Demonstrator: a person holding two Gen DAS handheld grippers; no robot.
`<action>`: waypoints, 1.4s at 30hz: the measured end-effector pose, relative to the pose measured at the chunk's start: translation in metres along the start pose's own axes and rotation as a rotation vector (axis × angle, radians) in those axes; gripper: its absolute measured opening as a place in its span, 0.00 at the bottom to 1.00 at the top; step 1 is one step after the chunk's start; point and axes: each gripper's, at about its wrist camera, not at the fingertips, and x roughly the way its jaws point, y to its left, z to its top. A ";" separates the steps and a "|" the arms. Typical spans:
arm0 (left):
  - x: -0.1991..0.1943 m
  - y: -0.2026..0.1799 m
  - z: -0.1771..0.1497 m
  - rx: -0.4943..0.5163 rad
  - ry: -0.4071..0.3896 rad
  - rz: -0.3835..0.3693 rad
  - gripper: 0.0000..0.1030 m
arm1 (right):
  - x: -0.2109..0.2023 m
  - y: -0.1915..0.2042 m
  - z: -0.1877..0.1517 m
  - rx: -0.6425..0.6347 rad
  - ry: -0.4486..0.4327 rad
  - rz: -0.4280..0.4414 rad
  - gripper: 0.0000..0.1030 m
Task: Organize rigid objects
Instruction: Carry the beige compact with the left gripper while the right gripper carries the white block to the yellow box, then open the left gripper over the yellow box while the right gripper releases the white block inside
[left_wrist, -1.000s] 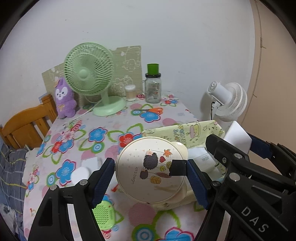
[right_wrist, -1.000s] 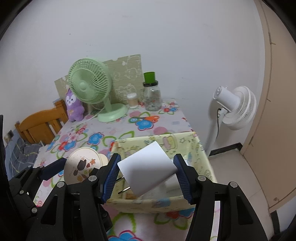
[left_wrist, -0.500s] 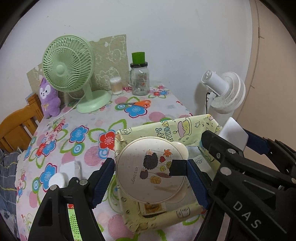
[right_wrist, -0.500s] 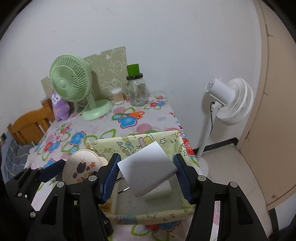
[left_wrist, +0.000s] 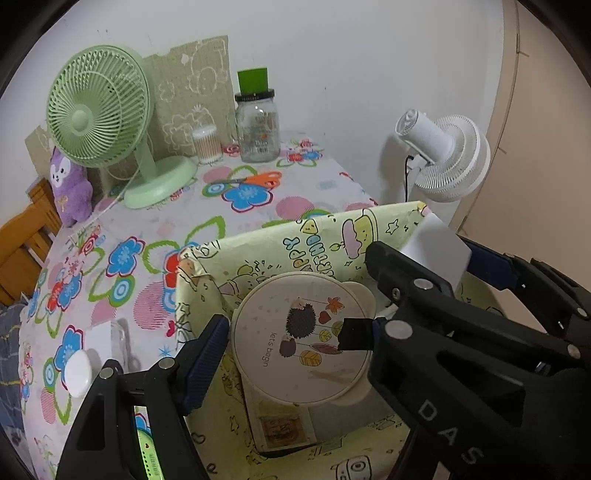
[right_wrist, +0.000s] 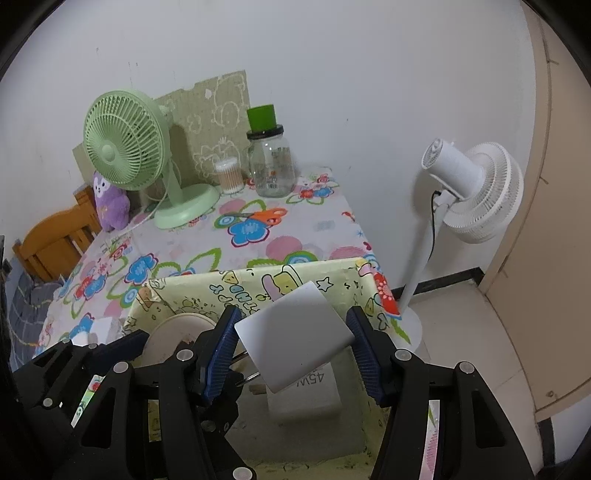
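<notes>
My left gripper (left_wrist: 286, 338) is shut on a round cream box (left_wrist: 280, 362) with a hedgehog picture on its lid. It hangs inside the walls of the yellow patterned storage box (left_wrist: 295, 236), above a flat printed card (left_wrist: 280, 424) on the floor. My right gripper (right_wrist: 294, 338) is shut on a white plug-in charger (right_wrist: 291, 321), its metal prongs pointing left. The charger hovers in the same storage box (right_wrist: 258, 277), above a white block marked 45W (right_wrist: 306, 391). The round box (right_wrist: 177, 332) shows to its left.
The storage box stands at the flowered table's near right corner. At the back are a green desk fan (left_wrist: 99, 110), a glass jar (left_wrist: 258, 129), a cotton swab tub (left_wrist: 207, 144), a purple plush (left_wrist: 70, 192) and orange scissors (left_wrist: 255, 179). A white standing fan (right_wrist: 469, 188) is off to the right.
Both grippers have moved forward and down with their loads. The round box and the charger went from above the storage box rim to lower between its walls.
</notes>
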 end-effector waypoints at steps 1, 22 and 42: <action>0.002 0.000 0.000 -0.001 0.008 -0.002 0.78 | 0.002 -0.001 0.000 -0.001 0.003 0.000 0.60; 0.004 -0.002 -0.001 0.024 0.027 0.008 0.84 | 0.014 0.000 0.000 -0.028 0.040 0.014 0.77; -0.058 0.010 -0.020 0.033 -0.090 0.020 0.93 | -0.049 0.024 -0.013 -0.019 -0.041 -0.029 0.81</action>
